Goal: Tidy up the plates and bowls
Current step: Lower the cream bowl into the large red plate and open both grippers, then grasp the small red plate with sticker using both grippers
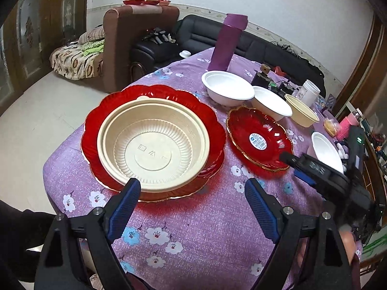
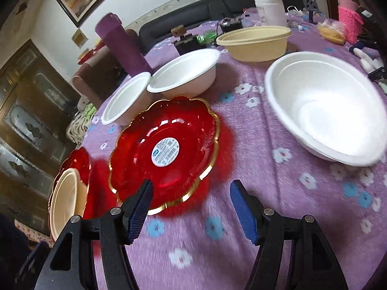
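Observation:
A beige ribbed bowl [image 1: 153, 146] sits in a large red scalloped plate [image 1: 96, 118] on the purple floral tablecloth. My left gripper [image 1: 192, 191] is open and empty just in front of them. A smaller red plate with a sticker [image 1: 258, 139] lies to the right; it also shows in the right wrist view [image 2: 164, 147]. My right gripper [image 2: 191, 194] is open and empty at its near edge, and shows in the left wrist view [image 1: 296, 166]. Three white bowls [image 2: 324, 106] [image 2: 186, 72] [image 2: 124, 99] and a beige bowl [image 2: 254, 41] stand further back.
A purple bottle [image 1: 228, 42] stands at the table's far side. A white jar [image 2: 271, 8], small black devices [image 1: 262, 78] and a pink object [image 2: 348, 18] crowd the far right. The table edge [image 1: 52, 166] drops off at the left. Sofas stand behind.

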